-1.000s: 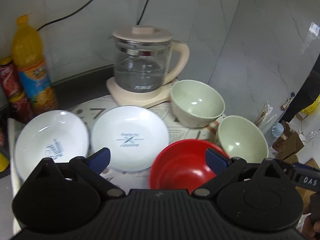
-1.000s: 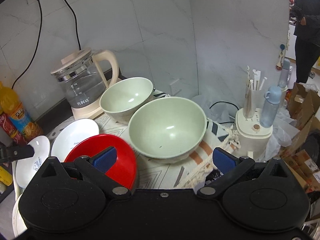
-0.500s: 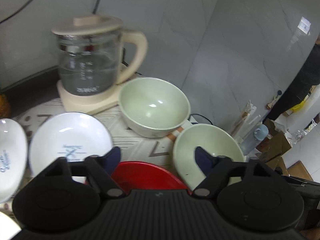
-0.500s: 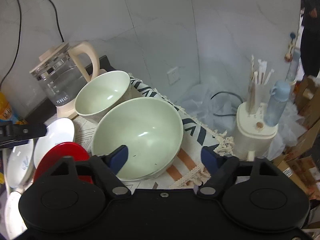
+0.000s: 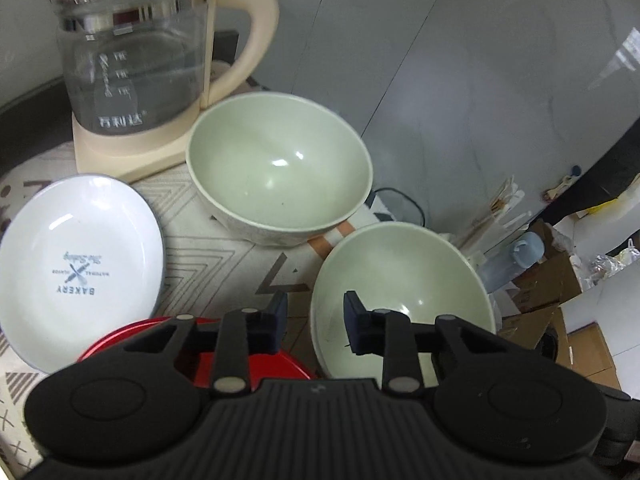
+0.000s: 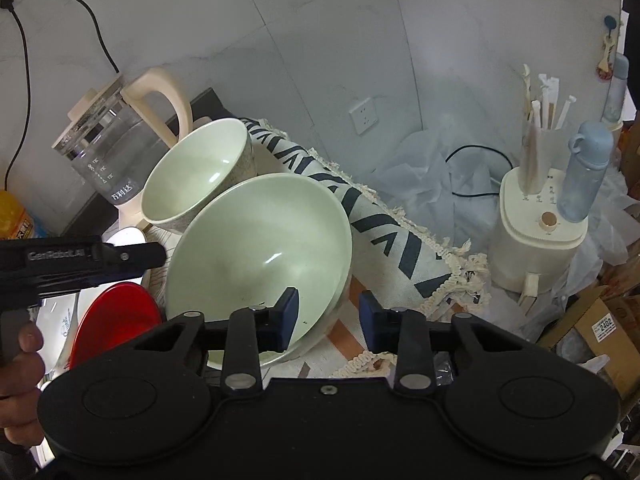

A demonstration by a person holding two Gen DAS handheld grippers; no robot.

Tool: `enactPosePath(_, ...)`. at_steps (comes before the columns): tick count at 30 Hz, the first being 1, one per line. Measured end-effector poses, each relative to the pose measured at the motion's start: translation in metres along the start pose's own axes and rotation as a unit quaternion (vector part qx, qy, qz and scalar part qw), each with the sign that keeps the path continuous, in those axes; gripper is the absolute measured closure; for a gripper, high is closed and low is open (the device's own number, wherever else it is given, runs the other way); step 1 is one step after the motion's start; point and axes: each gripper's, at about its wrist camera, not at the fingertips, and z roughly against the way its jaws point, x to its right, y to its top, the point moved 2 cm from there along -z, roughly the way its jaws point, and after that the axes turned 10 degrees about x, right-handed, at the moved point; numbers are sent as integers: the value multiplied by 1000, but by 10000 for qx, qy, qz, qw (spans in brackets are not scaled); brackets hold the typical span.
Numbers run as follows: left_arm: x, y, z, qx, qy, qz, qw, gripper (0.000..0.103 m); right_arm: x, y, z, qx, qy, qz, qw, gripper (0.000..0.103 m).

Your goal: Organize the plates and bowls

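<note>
The left gripper has narrowed from a wide spread a second ago to a small gap, and its fingers now straddle the near-left rim of the nearer green bowl, one pad outside and one inside, without visibly pinching it yet. The right gripper has closed down in the same way and brackets the opposite rim of that same bowl, its left pad inside the bowl and its right pad outside; I cannot tell whether either pad touches. Both have moved in from a higher, farther view over the whole set. This suggests a two-handed lift of this bowl is about to begin, probably to nest it in the farther green bowl, which sits just beside it near the kettle. The red bowl and white plate lie to the left on the patterned cloth, not yet stacked.
</note>
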Motion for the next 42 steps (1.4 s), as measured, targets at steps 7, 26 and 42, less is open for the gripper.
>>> enactPosePath(7, -4, -2, -24, -359, 68, 332, 9988, 97, 2, 0, -20, -208, 18, 72, 9998, 82)
enactPosePath(26, 1, 14, 31, 212, 46, 486, 9986, 97, -17, 37, 6, 171, 179, 547, 9982, 84)
enactPosePath(42, -28, 16, 102, 613, 369, 660, 9953, 97, -66, 37, 41, 480, 550, 816, 9940, 84)
